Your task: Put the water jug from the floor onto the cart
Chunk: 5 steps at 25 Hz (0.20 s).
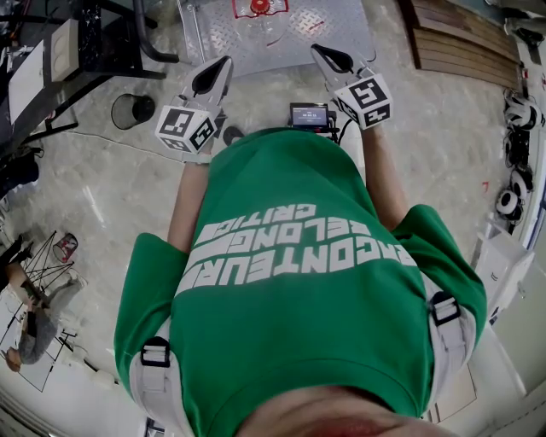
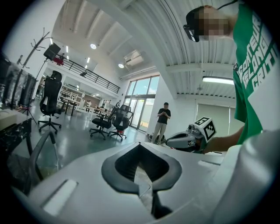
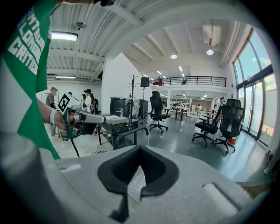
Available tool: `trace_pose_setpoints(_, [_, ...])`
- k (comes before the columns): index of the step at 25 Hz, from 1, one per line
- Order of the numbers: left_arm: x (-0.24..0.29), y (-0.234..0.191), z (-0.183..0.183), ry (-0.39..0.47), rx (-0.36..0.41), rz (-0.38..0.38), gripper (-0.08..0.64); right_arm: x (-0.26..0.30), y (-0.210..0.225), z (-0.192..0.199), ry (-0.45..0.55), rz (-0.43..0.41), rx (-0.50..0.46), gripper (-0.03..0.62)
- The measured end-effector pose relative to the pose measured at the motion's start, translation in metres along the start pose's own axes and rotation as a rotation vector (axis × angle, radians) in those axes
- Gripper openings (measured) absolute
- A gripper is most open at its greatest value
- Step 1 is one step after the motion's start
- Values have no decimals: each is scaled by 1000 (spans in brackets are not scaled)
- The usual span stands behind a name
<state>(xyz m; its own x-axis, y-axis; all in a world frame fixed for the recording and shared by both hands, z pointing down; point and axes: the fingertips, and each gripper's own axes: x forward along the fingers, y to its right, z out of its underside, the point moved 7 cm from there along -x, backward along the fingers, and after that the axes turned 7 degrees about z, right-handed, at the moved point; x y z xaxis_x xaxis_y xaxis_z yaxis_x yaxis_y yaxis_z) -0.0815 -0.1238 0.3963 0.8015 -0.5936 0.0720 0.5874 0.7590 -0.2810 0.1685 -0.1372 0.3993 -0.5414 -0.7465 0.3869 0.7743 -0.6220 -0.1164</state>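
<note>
In the head view I hold both grippers out in front of a green shirt, above the cart's diamond-plate deck (image 1: pixel 316 30). A clear, red-topped thing (image 1: pixel 258 8), cut off by the top edge, stands on that deck; it looks like the water jug. My left gripper (image 1: pixel 223 61) is shut and empty, as its own view shows (image 2: pixel 140 145). My right gripper (image 1: pixel 320 49) is also shut with nothing in it (image 3: pixel 140 148). Each gripper view shows the other gripper level beside it. The cart's dark tube handle (image 3: pixel 126 132) stands just ahead.
A dark round bin (image 1: pixel 132 109) sits on the floor at the left, with a desk frame (image 1: pixel 51 60) behind it. A wooden pallet (image 1: pixel 465 38) lies at the top right. Office chairs (image 2: pixel 111 122) and a standing person (image 2: pixel 162 119) are farther off.
</note>
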Motion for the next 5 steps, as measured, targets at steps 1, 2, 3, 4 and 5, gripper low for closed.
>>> trace_pose_setpoints(1, [-1, 0, 0, 0, -1, 0, 12, 0, 0, 0, -1, 1, 0, -8])
trace_pose_setpoints(2, [-1, 1, 0, 1, -2, 0, 12, -1, 0, 0, -2, 1, -1, -8])
trace_pose_setpoints(3, [-2, 1, -1, 1, -2, 0, 12, -1, 0, 0, -1, 1, -2, -8])
trace_pose_setpoints(4, [-2, 1, -1, 2, -2, 0, 12, -1, -1, -1, -1, 0, -4, -8])
trace_pose_setpoints(5, [-2, 2, -2, 3, -2, 1, 12, -2, -1, -2, -1, -1, -6, -8])
